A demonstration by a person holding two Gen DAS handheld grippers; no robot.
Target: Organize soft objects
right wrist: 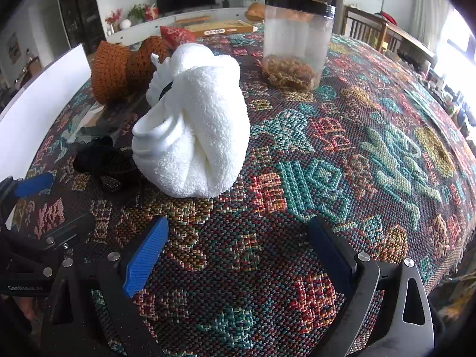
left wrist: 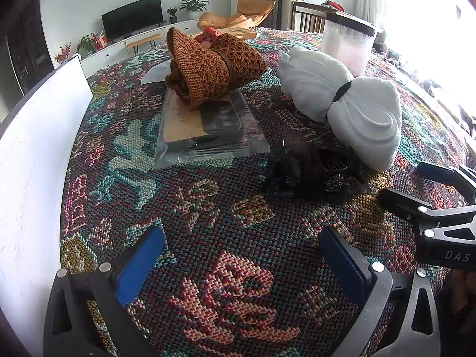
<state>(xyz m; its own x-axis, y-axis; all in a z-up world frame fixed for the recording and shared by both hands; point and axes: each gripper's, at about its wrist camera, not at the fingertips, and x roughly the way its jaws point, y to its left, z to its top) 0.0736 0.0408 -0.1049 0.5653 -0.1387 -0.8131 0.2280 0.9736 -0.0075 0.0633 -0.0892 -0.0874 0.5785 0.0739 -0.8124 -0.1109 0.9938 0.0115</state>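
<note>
Woven cloth in reds, teals and golds covers the surface, and both pairs of tongs hang low above it, angled downward. Nearest the viewer, the left tongs stand released, blue pads wide apart, with only patterned cloth between them. The right tongs are spread equally wide and grasp nothing.

Just beyond them lies a small tangle of black netted fabric, loose and unbundled, touching the near end of a rolled white terry towel cinched at its middle by a black band. The band likely keeps the roll from unfurling, so it can be lifted as one piece. To the left, a rolled rust-brown knitted piece tied with a cord rests on a flat clear-wrapped packet, probably just set there out of the way.

Farther back stands a tall clear plastic jar with a black lid, holding white rolls and a tan fibrous wad. Along the left edge stands a white board.
</note>
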